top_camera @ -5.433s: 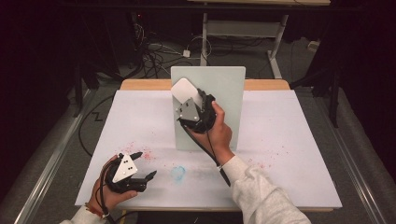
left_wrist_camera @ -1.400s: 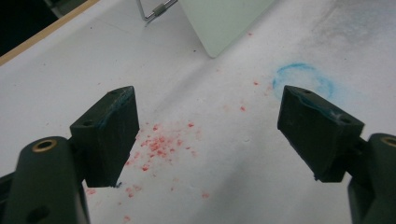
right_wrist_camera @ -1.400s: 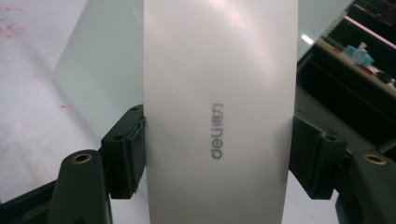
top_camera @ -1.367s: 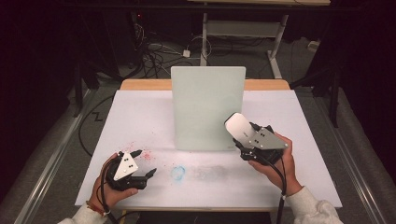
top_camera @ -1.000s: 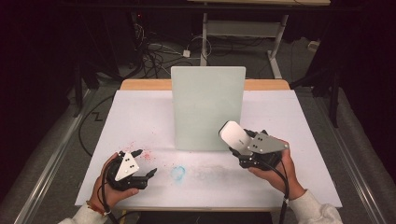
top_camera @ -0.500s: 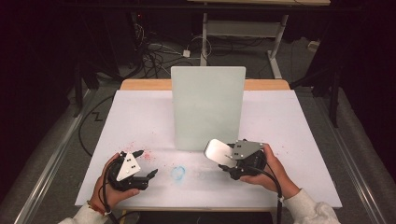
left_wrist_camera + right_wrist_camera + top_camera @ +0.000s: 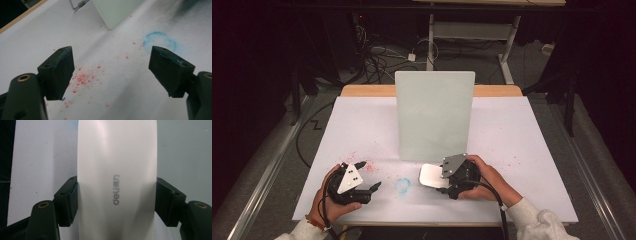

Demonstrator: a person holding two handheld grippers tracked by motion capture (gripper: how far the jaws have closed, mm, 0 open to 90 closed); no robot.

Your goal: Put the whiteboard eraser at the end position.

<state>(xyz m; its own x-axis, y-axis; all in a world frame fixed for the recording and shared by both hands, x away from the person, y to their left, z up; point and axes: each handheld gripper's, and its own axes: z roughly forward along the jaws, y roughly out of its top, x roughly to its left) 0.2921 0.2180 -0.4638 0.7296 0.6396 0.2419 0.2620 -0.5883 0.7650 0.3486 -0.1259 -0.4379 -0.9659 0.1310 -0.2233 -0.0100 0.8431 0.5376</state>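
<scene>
the jaws of the right gripper (image 7: 116, 202) pinched the white eraser (image 7: 116, 170) by its sides; it looked light, stiff, smooth. left gripper (image 7: 111, 72) was spread, empty.

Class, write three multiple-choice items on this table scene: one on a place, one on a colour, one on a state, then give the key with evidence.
1. Where is the white eraser?
A. between the right gripper's jaws
B. on top of the upright board
C. on the floor

2. What colour is the ring smudge on the table?
A. green
B. blue
C. yellow

3. How is the left gripper?
A. shut on a pen
B. shut, holding nothing
C. open

Key: A, jaws press both its sides in the right gripper view; B, a blue circle shows; C, its jaws stand apart over bare table.
</scene>
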